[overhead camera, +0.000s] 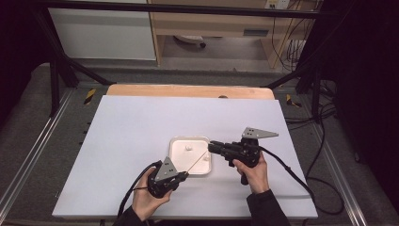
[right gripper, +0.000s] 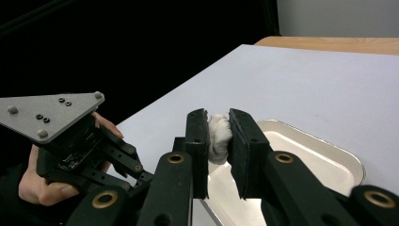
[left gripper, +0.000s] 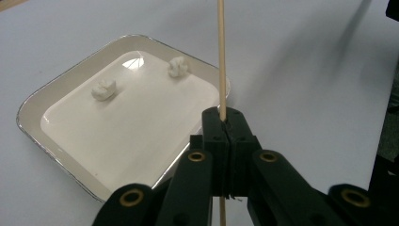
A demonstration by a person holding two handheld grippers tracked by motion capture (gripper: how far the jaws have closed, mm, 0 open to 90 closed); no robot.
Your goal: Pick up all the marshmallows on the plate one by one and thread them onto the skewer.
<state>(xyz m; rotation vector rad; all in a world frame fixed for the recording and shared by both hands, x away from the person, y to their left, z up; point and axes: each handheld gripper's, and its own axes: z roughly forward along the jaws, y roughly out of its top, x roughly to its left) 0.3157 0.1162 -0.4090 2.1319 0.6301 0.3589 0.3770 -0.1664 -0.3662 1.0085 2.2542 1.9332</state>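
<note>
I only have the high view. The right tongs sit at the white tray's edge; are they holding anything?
Observer: Yes. In the right gripper view, the right tongs pinch a soft white lump between the jaws.
Operator: And the thin stick at the left tongs?
Observer: The left tongs are shut on a wooden skewer, which runs on past the tray.
Operator: What lies in the tray?
Observer: One knobbly white piece and a second piece, lying apart on its floor.
</note>
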